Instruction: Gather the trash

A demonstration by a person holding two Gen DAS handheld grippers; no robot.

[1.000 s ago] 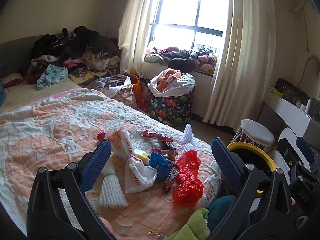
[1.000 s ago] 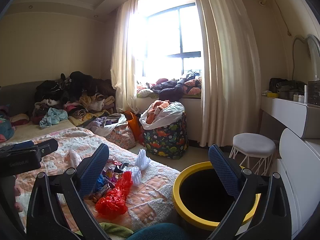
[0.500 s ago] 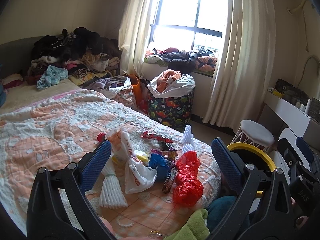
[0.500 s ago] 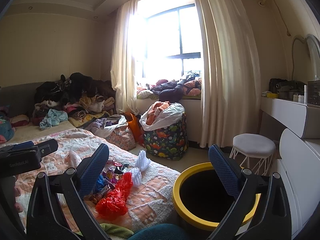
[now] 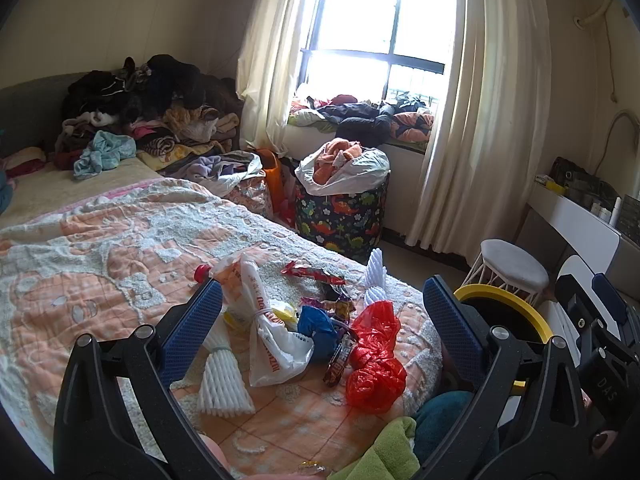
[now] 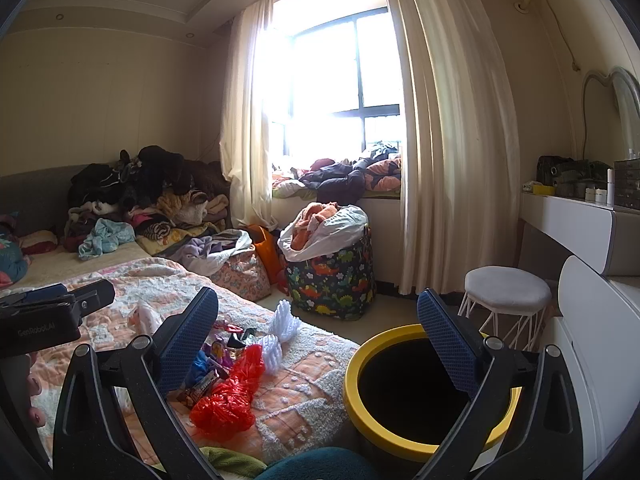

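Left wrist view: left gripper (image 5: 322, 312) jaws spread wide, empty, above the bed (image 5: 100, 256). Trash heaped on the bed: red bag (image 5: 374, 360), white bag (image 5: 272, 340) left of it, blue wrapper (image 5: 316, 326) between the 2, foam net (image 5: 222, 376) left of the white bag. Bin (image 5: 508, 312) right of the red bag, off the bed.

Right wrist view: right gripper (image 6: 318, 330) jaws wide apart, empty. Red bag (image 6: 228, 396) on the bed (image 6: 312, 392), just left of the yellow-rimmed bin (image 6: 400, 440). Stool (image 6: 506, 296) beyond the bin.
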